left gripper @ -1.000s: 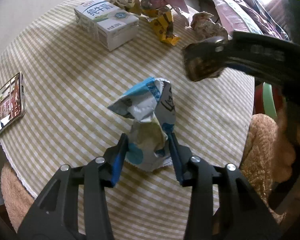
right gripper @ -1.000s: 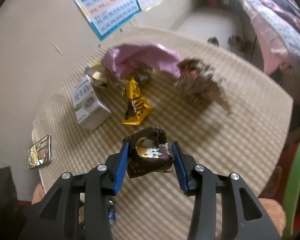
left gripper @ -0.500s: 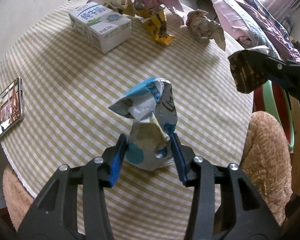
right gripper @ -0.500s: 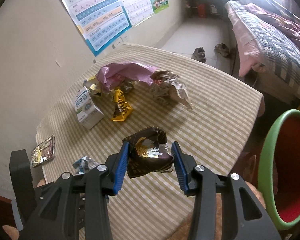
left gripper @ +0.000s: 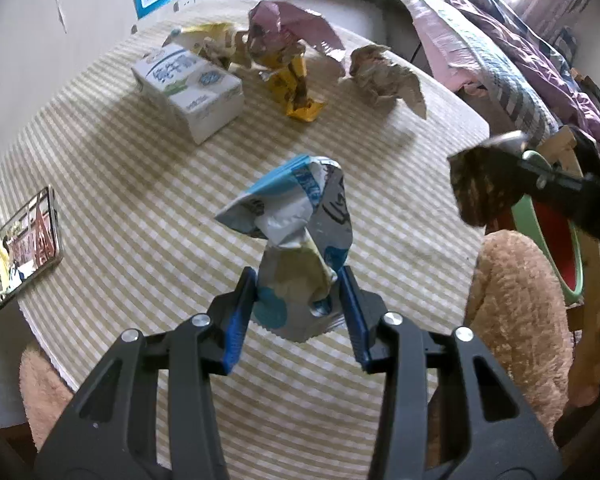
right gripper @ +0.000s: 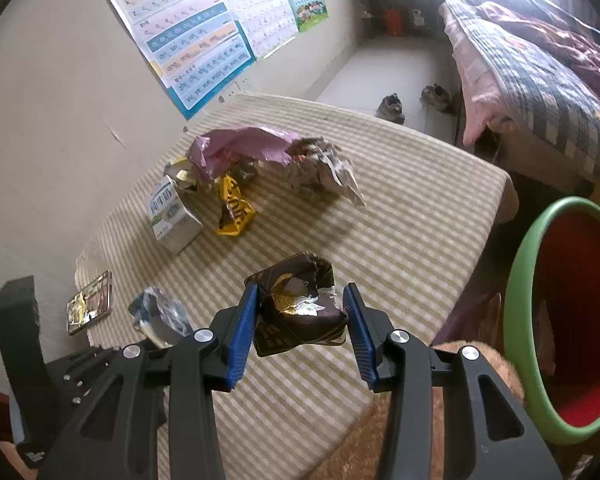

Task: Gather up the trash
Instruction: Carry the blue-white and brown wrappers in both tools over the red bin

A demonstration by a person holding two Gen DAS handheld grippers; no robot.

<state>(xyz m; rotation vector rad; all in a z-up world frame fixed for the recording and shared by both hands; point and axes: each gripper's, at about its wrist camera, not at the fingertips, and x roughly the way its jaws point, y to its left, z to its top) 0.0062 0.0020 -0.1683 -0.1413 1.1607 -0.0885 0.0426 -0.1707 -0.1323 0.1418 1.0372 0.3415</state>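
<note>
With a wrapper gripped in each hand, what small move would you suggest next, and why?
Probably carry the right tool a little further right over the green bin. Its dark wrapper is clamped and hangs above the table edge, the bin open just beyond.

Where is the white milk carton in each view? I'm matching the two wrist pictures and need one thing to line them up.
Left wrist view: the milk carton lies upper left of centre on the striped tablecloth, beside the yellow wrapper.
Right wrist view: the milk carton sits left of centre, small, to the left of the yellow wrapper.
Shared landmark: the phone at the table's left edge.
</note>
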